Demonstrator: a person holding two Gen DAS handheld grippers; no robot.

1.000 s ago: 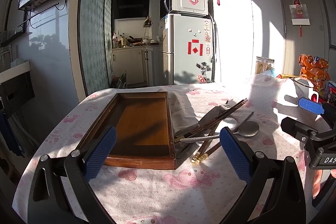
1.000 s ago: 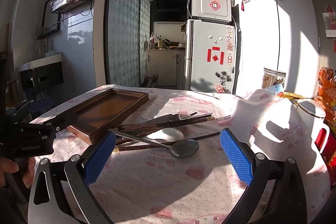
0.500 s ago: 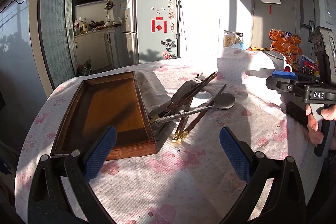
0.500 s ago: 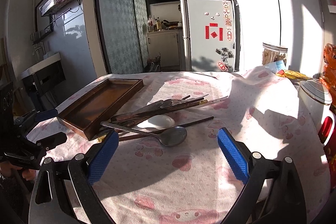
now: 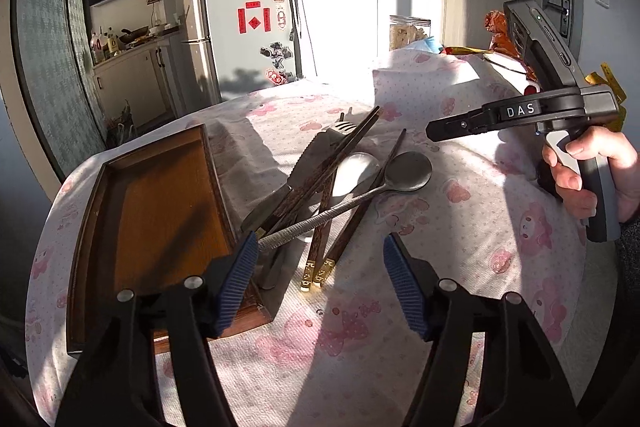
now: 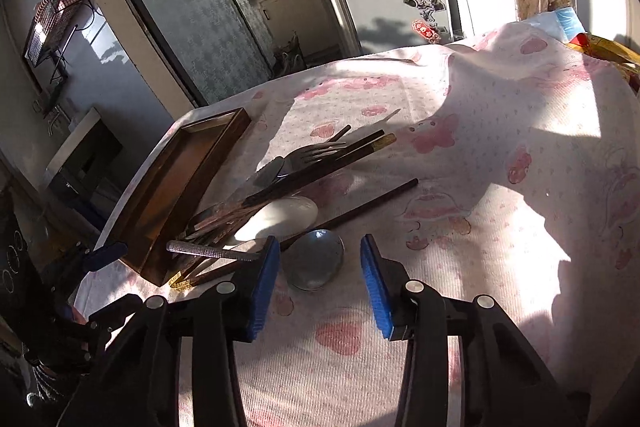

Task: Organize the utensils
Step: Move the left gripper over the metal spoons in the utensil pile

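A pile of utensils lies on the pink-patterned tablecloth beside a brown wooden tray (image 5: 160, 203): a metal spoon (image 5: 408, 171), a white spoon (image 5: 352, 173), a knife (image 5: 292, 183), a fork (image 5: 340, 127) and dark chopsticks (image 5: 336, 163). My left gripper (image 5: 316, 279) is open, low over the gold chopstick ends, its left pad by the tray corner. My right gripper (image 6: 316, 283) is open, its pads either side of the metal spoon's bowl (image 6: 316, 259). The tray (image 6: 180, 183), white spoon (image 6: 280, 219) and fork (image 6: 316, 155) show there too. The right gripper also shows in the left wrist view (image 5: 440, 131).
A fridge (image 5: 244, 23) and kitchen doorway stand beyond the table. A clear jar (image 5: 408, 31), snack bags (image 5: 500, 31) and a cloth-covered bump (image 6: 520, 67) sit at the table's far right. The table edge runs close behind the tray.
Both grippers have dropped and moved in towards the utensil pile. Both sets of jaws have narrowed but stay open. The right gripper now brackets the metal spoon's bowl.
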